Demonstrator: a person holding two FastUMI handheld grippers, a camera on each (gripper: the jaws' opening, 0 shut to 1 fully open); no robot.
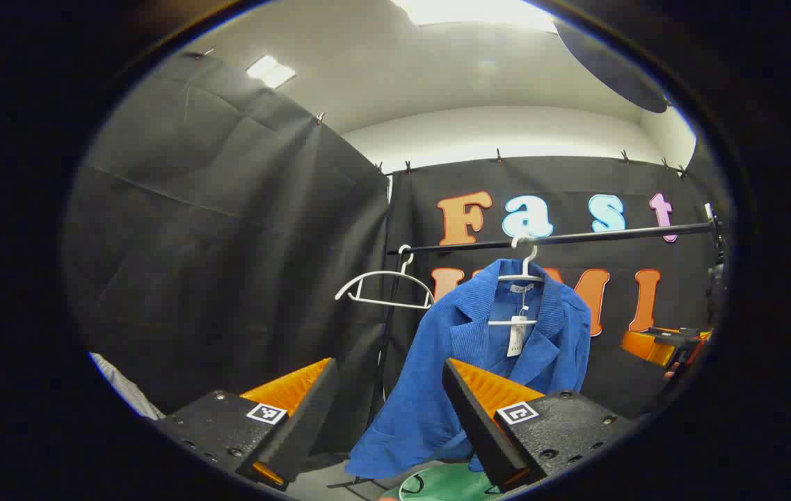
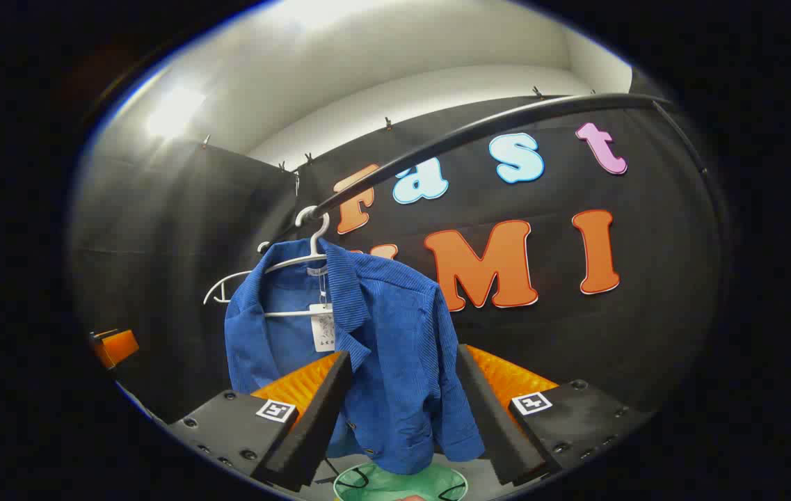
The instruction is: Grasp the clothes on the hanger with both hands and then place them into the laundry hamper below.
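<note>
Both grippers spread, nothing held; jacket on its hanger.

My left gripper (image 1: 388,417) has its fingers wide apart, empty, short of the blue corduroy jacket (image 1: 437,362); in the left gripper view the jacket's lower left side shows through the gap, the right finger overlaps its hem, and I can't tell if it touches. My right gripper (image 2: 402,410) is spread too, jacket body framed between its fingers, contact unclear. Jacket hangs front open on a white hanger (image 2: 301,261) hooked over the black rail (image 2: 478,129), paper tag (image 2: 323,332) dangling inside. An empty white hanger (image 1: 385,289) sits on the rail just beside it. Green laundry hamper (image 2: 402,483) is directly below the jacket's hem, black handles on its rim.
</note>
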